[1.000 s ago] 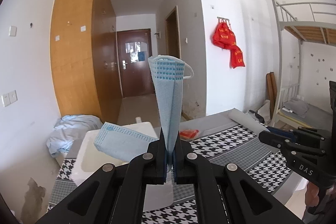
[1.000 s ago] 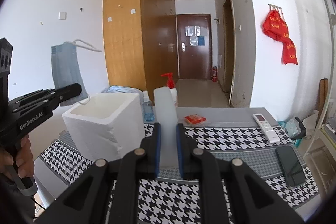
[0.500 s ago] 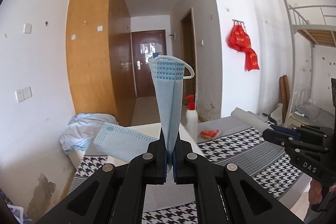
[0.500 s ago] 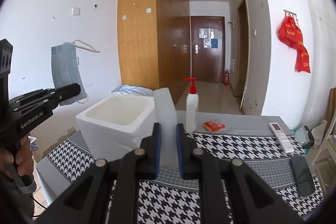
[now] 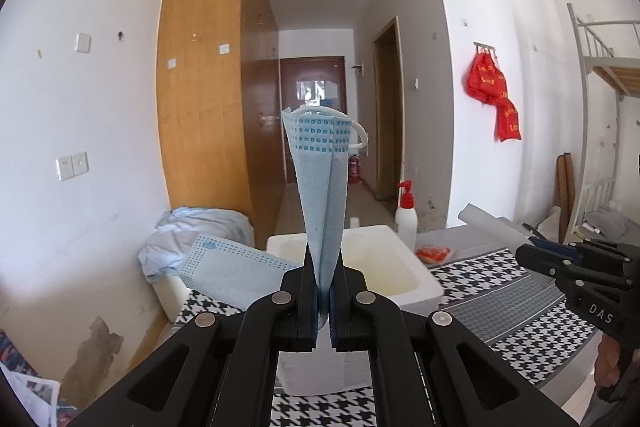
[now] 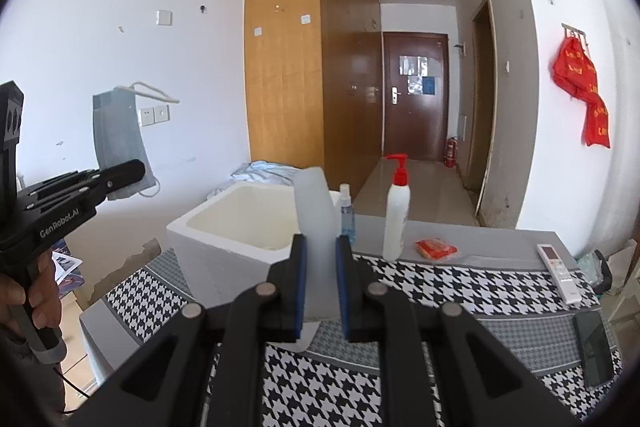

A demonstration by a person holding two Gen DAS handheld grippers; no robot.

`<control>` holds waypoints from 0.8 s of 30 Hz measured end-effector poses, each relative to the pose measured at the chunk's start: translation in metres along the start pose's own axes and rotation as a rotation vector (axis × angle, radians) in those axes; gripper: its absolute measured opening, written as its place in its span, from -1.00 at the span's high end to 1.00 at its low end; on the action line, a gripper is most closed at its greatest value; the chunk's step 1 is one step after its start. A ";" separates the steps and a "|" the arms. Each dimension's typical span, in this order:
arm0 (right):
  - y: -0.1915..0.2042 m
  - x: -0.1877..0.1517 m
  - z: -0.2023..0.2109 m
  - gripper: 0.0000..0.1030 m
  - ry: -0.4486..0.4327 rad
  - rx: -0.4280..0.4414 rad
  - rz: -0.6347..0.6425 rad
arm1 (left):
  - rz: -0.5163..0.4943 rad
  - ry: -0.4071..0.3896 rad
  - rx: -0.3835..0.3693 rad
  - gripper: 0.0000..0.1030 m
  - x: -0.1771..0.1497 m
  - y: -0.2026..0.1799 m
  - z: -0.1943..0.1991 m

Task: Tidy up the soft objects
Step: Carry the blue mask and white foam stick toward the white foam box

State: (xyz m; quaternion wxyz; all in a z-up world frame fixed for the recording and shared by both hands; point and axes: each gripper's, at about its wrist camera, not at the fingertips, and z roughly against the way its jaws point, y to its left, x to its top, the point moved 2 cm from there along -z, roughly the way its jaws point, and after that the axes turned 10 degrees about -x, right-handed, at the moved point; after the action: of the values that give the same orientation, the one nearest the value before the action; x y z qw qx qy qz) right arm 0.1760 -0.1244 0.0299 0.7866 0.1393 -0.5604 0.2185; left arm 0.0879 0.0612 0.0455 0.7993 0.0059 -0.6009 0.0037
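Note:
My left gripper (image 5: 325,279) is shut on a folded light-blue face mask (image 5: 320,187) that stands upright between its pads, ear loop at the top. A second blue flap (image 5: 228,273) sticks out to the left of the jaws. Just beyond sits the white foam box (image 5: 404,279), top open. My right gripper (image 6: 320,247) is shut on a pale, translucent white soft piece (image 6: 316,211) that rises above its pads. In the right wrist view the left gripper (image 6: 134,171) is at the left with the mask (image 6: 118,143) hanging up from it, beside the foam box (image 6: 216,251).
On the houndstooth tablecloth (image 6: 460,287) stand a white pump bottle with a red top (image 6: 396,219) and a small blue spray bottle (image 6: 347,217). A red packet (image 6: 434,249), a remote (image 6: 558,273) and a dark phone (image 6: 594,347) lie to the right. A bundle of pale cloth (image 5: 192,231) lies beyond the table's left end.
Both grippers have swung left across the table. The foam box has slid toward the middle of both views, and the pump bottle has come into the left wrist view. Both grips are unchanged.

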 end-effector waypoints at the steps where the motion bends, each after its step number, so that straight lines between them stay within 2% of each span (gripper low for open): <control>1: 0.001 0.000 -0.001 0.67 0.000 0.003 0.002 | 0.000 0.001 0.004 0.93 -0.001 0.001 0.000; 24: 0.030 0.011 -0.033 0.67 0.027 0.039 0.032 | 0.066 0.025 0.071 0.93 -0.022 0.042 -0.003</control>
State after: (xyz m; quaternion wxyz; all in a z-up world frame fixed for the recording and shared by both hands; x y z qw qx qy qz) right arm 0.1906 -0.0810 0.0286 0.7877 0.1427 -0.5474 0.2439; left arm 0.0838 0.1029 0.0235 0.8056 0.0143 -0.5901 0.0512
